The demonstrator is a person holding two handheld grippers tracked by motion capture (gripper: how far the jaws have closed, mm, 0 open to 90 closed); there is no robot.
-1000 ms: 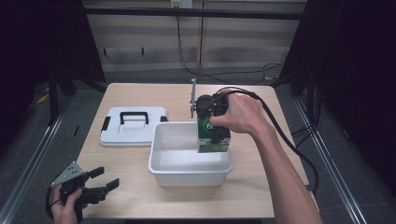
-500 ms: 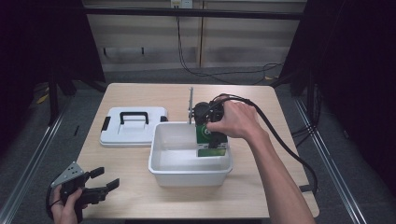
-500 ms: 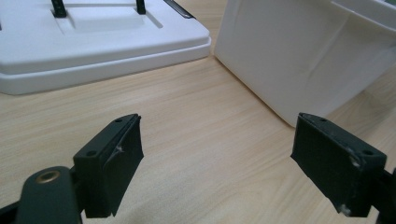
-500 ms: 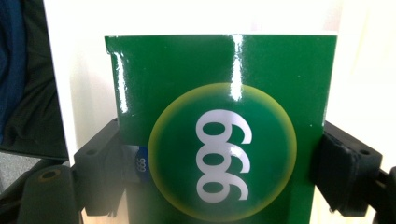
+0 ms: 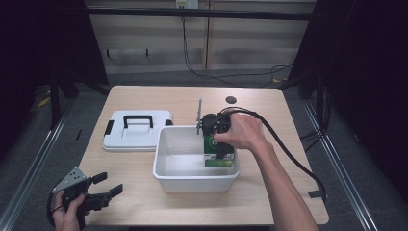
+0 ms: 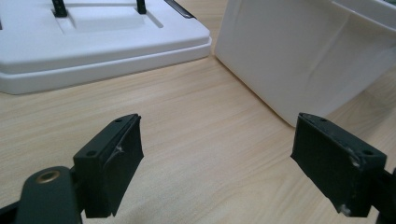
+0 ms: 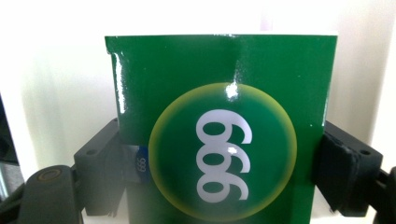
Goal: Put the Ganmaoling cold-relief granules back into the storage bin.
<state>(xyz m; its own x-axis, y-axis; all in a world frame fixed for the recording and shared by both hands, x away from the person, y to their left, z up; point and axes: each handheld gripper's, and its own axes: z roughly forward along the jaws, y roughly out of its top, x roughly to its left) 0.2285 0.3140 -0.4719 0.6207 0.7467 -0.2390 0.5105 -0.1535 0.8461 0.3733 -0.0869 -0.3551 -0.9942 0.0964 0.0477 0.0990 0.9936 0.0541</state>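
Our right claw (image 5: 217, 144) pinches the green box (image 5: 219, 155) inside the white tub (image 5: 195, 180). Our left claw (image 5: 103, 187) hangs spread over the worktop (image 5: 269, 125), near the white lid (image 5: 137, 130).

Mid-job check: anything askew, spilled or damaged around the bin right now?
Nothing stands out. The right tool grips the green carton squarely inside the white plastic bin, no spill. The white lid with black handle lies flat beside it. The left tool rests open at the wooden table's near edge.
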